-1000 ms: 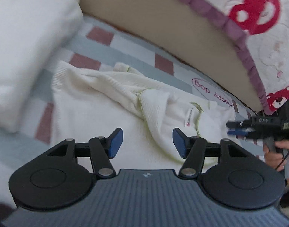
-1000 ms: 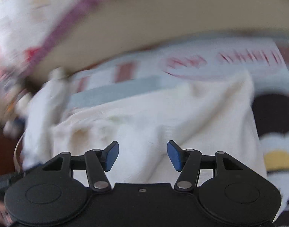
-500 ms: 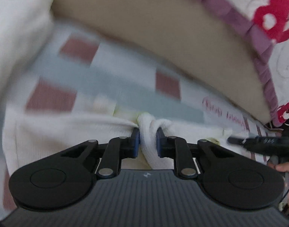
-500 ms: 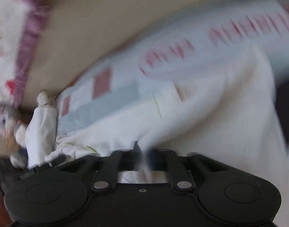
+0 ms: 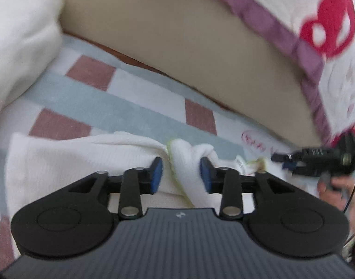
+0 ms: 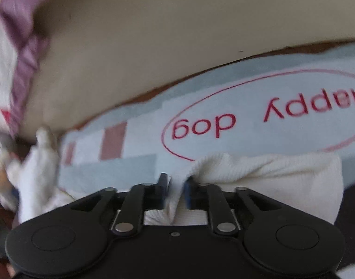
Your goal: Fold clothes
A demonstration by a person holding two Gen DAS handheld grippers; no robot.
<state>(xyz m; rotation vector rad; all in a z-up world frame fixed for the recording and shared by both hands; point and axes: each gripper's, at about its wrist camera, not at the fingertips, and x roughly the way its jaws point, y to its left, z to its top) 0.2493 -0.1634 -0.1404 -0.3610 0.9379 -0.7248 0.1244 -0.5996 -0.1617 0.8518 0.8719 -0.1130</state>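
**Both hand-held grippers at the far edge of a cream knit top**

Left wrist view: the left hand-held gripper (image 5: 180, 175) is standing with its blue pads (image 5: 157, 174) partly apart, a bunched ridge of the top (image 5: 61, 162) rising between them. The cloth is not visibly pinched; the pads are flanking it with a little room on each side, so this fits a grip being either taken or let go. The top is lying on a checked blanket (image 5: 89, 97), spreading from 9 o'clock to the centre, its green-trimmed edge at 12 o'clock of the pads. A white pillow (image 5: 19, 46) is sitting at 10 o'clock. At 3 o'clock the right hand-held gripper (image 5: 293, 160) is reaching in, with a hand (image 5: 340, 190) behind it.

Right wrist view: the right hand-held gripper (image 6: 175, 194) is nearly closed, squeezing a fold of the top (image 6: 270, 174) between narrow-set pads. The knit is running off toward 3 o'clock. A "happy dog" print (image 6: 258, 114) is showing on the blanket at 1 o'clock. Gripping the edge at two spaced points probably lets the person carry it over evenly.
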